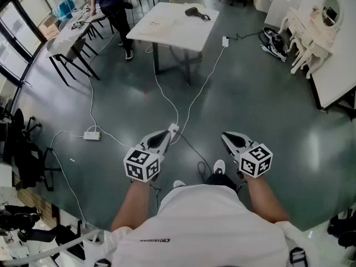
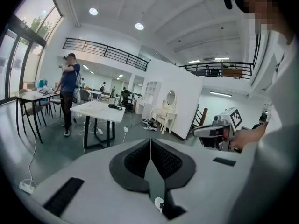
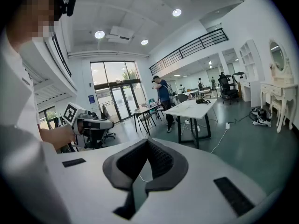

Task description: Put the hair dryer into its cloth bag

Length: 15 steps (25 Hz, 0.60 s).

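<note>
A black hair dryer (image 1: 195, 13) lies on the far side of a white table (image 1: 167, 29) across the room; it also shows small on that table in the left gripper view (image 2: 115, 106) and the right gripper view (image 3: 203, 101). I cannot make out a cloth bag. My left gripper (image 1: 168, 132) and right gripper (image 1: 227, 138) are held side by side in front of my body, well short of the table. Each has its jaws shut with nothing between them (image 2: 150, 143) (image 3: 147, 143). Each gripper view shows the other gripper beside it (image 2: 217, 130) (image 3: 91, 123).
White cables (image 1: 167, 102) run over the grey floor from the table to a power strip (image 1: 92, 134). A person (image 1: 111, 4) stands by a second table (image 1: 69, 35) with dark chairs at far left. A white dressing table (image 1: 314, 24) and shoes (image 1: 275, 42) are at right.
</note>
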{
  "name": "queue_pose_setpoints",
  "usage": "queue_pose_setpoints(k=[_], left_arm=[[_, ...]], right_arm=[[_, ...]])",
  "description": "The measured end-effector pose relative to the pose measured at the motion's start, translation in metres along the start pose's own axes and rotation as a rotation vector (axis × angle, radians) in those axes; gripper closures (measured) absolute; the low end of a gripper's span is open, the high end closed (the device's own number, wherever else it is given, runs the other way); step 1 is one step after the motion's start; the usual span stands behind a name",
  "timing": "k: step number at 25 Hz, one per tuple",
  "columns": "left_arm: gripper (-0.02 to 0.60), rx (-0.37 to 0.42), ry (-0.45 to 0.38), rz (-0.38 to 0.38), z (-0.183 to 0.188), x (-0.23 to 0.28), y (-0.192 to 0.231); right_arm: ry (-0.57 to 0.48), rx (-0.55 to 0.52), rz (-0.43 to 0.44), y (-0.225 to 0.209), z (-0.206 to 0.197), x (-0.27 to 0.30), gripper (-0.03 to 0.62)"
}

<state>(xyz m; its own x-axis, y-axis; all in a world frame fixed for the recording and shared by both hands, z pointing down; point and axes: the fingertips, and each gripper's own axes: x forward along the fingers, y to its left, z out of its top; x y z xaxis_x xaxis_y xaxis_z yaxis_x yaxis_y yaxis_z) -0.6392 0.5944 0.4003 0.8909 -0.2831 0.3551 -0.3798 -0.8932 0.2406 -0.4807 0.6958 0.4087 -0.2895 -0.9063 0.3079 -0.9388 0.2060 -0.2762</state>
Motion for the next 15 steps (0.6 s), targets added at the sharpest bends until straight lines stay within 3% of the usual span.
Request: queue_pose_setpoints(k=[15], left_arm=[[0.551, -0.053, 0.013, 0.043, 0.020, 0.081, -0.033]], right_arm=[[-0.003, -0.007, 0.052, -0.082, 0.024, -0.011, 0.572]])
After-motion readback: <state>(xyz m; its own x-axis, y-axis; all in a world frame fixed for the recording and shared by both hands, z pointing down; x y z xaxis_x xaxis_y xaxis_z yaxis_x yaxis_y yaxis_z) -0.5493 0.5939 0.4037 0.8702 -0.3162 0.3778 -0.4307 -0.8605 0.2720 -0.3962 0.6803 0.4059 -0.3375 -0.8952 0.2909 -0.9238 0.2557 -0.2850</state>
